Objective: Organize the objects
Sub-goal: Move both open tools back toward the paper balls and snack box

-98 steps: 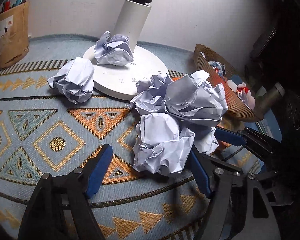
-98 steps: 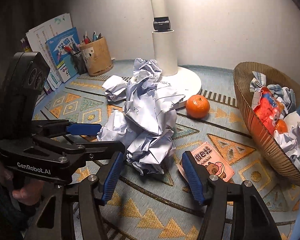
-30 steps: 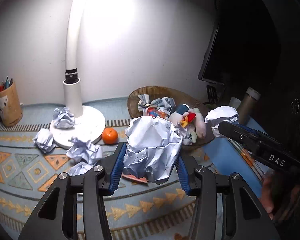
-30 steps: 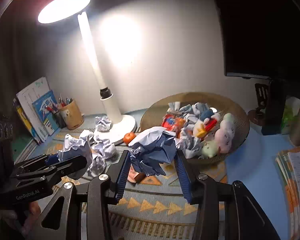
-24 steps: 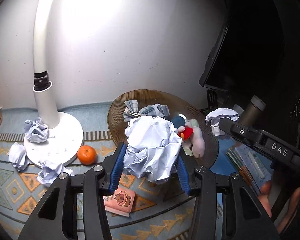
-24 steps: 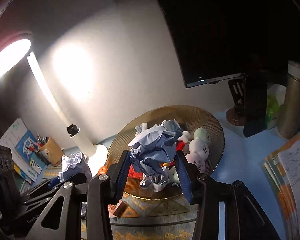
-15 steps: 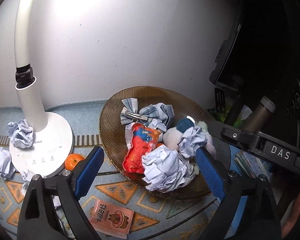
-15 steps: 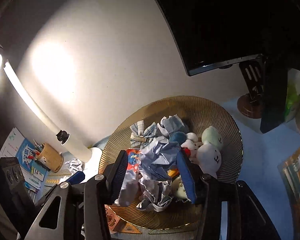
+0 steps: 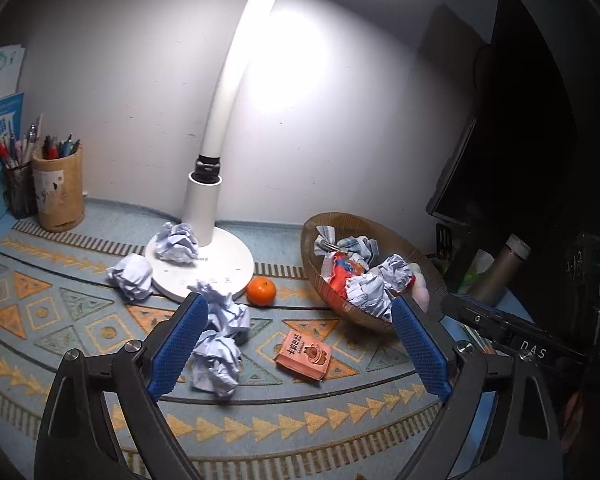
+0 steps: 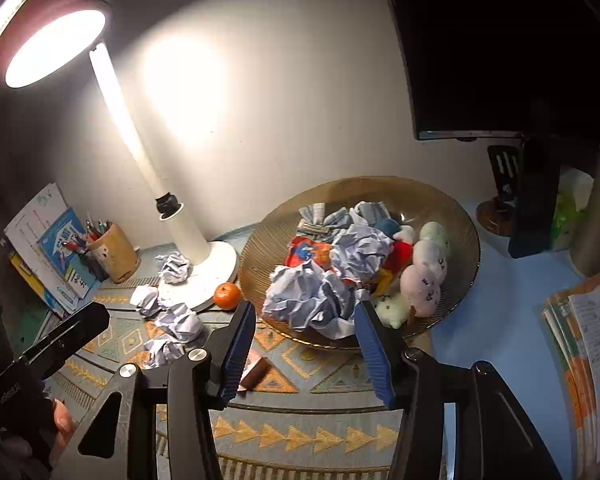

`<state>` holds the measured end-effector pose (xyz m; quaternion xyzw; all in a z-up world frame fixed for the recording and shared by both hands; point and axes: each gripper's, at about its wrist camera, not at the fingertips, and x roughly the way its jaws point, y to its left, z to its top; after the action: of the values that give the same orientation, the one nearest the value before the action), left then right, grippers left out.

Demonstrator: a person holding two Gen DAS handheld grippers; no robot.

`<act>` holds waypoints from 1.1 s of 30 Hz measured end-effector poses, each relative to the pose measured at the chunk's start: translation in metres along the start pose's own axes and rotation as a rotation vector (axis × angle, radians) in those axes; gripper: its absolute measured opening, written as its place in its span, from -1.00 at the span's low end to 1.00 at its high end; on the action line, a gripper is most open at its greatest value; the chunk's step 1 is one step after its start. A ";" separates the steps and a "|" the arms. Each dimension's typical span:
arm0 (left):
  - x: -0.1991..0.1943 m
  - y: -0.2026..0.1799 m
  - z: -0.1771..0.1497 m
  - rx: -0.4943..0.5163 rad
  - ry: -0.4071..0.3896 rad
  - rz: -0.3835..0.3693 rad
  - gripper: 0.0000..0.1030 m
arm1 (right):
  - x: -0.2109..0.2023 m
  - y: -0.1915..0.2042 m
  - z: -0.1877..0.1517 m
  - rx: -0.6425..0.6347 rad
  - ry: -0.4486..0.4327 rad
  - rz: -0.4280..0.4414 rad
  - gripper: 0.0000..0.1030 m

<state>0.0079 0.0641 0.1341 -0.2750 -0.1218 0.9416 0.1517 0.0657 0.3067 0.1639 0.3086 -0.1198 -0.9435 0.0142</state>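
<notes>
A brown woven bowl (image 9: 332, 300) (image 10: 470, 236) holds plush toys, cloth and two crumpled paper balls (image 9: 370, 294) (image 10: 310, 300). Several more paper balls (image 9: 214, 364) (image 10: 182, 322) lie on the patterned rug by the lamp base (image 9: 220, 270). My left gripper (image 9: 298, 304) hovers over the rug left of the bowl, its jaws opening wide with nothing between them. My right gripper (image 10: 304, 312) is open at the bowl's near rim. The nearer ball rests in the bowl between its tips, and the pads are off it.
An orange (image 9: 261, 291) (image 10: 227, 295) and a pink packet (image 9: 303, 354) sit on the rug between lamp and bowl. A pen holder (image 9: 58, 194) and booklets stand at the far left. A dark monitor (image 10: 500, 40), a bottle (image 10: 596, 220) and stacked notebooks (image 10: 580, 340) are on the right.
Both grippers carried paper balls over the bowl and let them go into it. The left jaws sprang wide and that hand drew back toward the rug. The right jaws parted slightly.
</notes>
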 end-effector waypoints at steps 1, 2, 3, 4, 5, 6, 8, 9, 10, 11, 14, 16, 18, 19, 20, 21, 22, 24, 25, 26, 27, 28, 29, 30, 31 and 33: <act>-0.010 0.009 -0.004 -0.005 -0.009 0.034 0.85 | -0.002 0.010 -0.005 -0.008 0.002 0.018 0.01; -0.016 0.018 -0.010 -0.005 -0.015 0.075 0.85 | -0.002 0.017 -0.011 -0.005 0.011 0.028 0.12; -0.020 0.027 -0.017 -0.003 -0.014 0.117 0.85 | 0.000 0.024 -0.018 -0.004 0.022 0.039 0.17; -0.022 0.038 -0.026 -0.002 -0.004 0.156 0.85 | 0.006 0.030 -0.027 -0.010 0.035 0.051 0.23; -0.019 0.048 -0.035 -0.001 0.011 0.195 0.85 | 0.013 0.035 -0.037 -0.020 0.060 0.054 0.23; -0.016 0.058 -0.045 0.000 0.025 0.228 0.85 | 0.023 0.040 -0.047 -0.028 0.090 0.048 0.23; -0.006 0.074 -0.064 -0.008 0.055 0.262 0.85 | 0.040 0.046 -0.067 -0.046 0.119 0.033 0.23; -0.002 0.079 -0.071 -0.016 0.065 0.269 0.84 | 0.048 0.047 -0.074 -0.054 0.127 0.020 0.23; 0.001 0.084 -0.078 -0.021 0.065 0.270 0.84 | 0.054 0.047 -0.081 -0.061 0.134 0.004 0.23; 0.004 0.086 -0.083 -0.023 0.068 0.277 0.84 | 0.059 0.047 -0.086 -0.068 0.134 -0.011 0.23; 0.004 0.085 -0.084 -0.009 0.072 0.265 0.86 | 0.070 0.042 -0.096 -0.062 0.146 -0.033 0.23; 0.008 0.084 -0.085 -0.008 0.103 0.253 0.85 | 0.073 0.040 -0.096 -0.068 0.145 -0.053 0.23; 0.008 0.086 -0.085 -0.018 0.112 0.247 0.85 | 0.073 0.043 -0.097 -0.089 0.141 -0.063 0.23; 0.007 0.087 -0.085 -0.025 0.111 0.243 0.85 | 0.073 0.045 -0.098 -0.103 0.144 -0.069 0.23; 0.007 0.088 -0.085 -0.031 0.108 0.240 0.86 | 0.074 0.048 -0.099 -0.117 0.144 -0.077 0.23; 0.006 0.088 -0.085 -0.035 0.108 0.237 0.85 | 0.075 0.050 -0.099 -0.130 0.146 -0.082 0.23; 0.006 0.089 -0.085 -0.038 0.110 0.233 0.85 | 0.075 0.052 -0.100 -0.140 0.149 -0.086 0.23; 0.007 0.088 -0.086 -0.032 0.115 0.232 0.85 | 0.076 0.053 -0.100 -0.148 0.153 -0.092 0.23; 0.008 0.087 -0.086 -0.027 0.116 0.233 0.85 | 0.076 0.053 -0.101 -0.146 0.154 -0.091 0.23; 0.008 0.086 -0.086 -0.022 0.116 0.234 0.85 | 0.077 0.052 -0.100 -0.142 0.155 -0.088 0.23; 0.008 0.085 -0.086 -0.018 0.118 0.234 0.86 | 0.077 0.051 -0.100 -0.135 0.158 -0.083 0.24; 0.009 0.084 -0.087 -0.016 0.120 0.233 0.85 | 0.077 0.049 -0.100 -0.127 0.162 -0.077 0.24; 0.009 0.084 -0.087 -0.015 0.123 0.234 0.85 | 0.078 0.048 -0.099 -0.120 0.167 -0.072 0.25; 0.010 0.084 -0.087 -0.014 0.128 0.235 0.85 | 0.079 0.046 -0.099 -0.111 0.173 -0.064 0.25; 0.013 0.083 -0.086 -0.019 0.144 0.242 0.85 | 0.080 0.044 -0.098 -0.102 0.182 -0.055 0.25; 0.023 0.076 -0.087 -0.027 0.204 0.214 0.85 | 0.085 0.041 -0.097 -0.078 0.217 -0.027 0.25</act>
<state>0.0207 0.0145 0.0279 -0.3827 -0.0882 0.9178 0.0582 0.0514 0.2377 0.0487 0.4099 -0.0763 -0.9085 0.0264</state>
